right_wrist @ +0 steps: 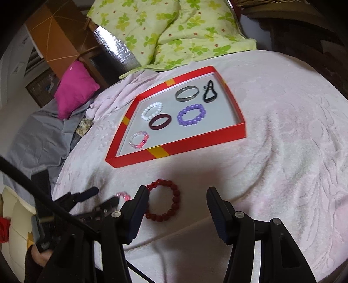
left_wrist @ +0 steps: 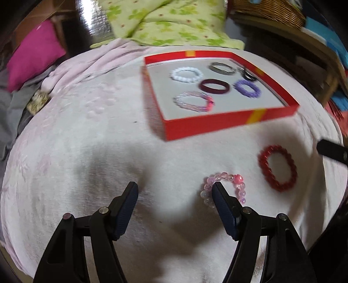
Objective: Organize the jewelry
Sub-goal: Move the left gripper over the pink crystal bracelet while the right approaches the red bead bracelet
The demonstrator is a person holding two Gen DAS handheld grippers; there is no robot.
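A red tray (left_wrist: 217, 125) (right_wrist: 195, 141) lies on the pale pink blanket and holds several bracelets: white, maroon, purple, pink, grey and a black one. A pink bead bracelet (left_wrist: 226, 177) lies loose on the blanket. My left gripper (left_wrist: 175, 187) is open, its right finger over the bracelet's left side. A red bead bracelet (left_wrist: 278, 168) (right_wrist: 171, 196) lies to its right. My right gripper (right_wrist: 177, 192) is open just above the red bracelet, its left finger at the bracelet's left rim. The left gripper (right_wrist: 102, 197) also shows in the right wrist view.
A green flowered quilt (right_wrist: 174, 32) lies behind the tray. A magenta cushion (right_wrist: 76, 87) and grey cloth (right_wrist: 39, 139) lie at the left. A wicker basket (left_wrist: 271, 10) stands at the back right. A black cable (right_wrist: 32, 187) crosses the lower left.
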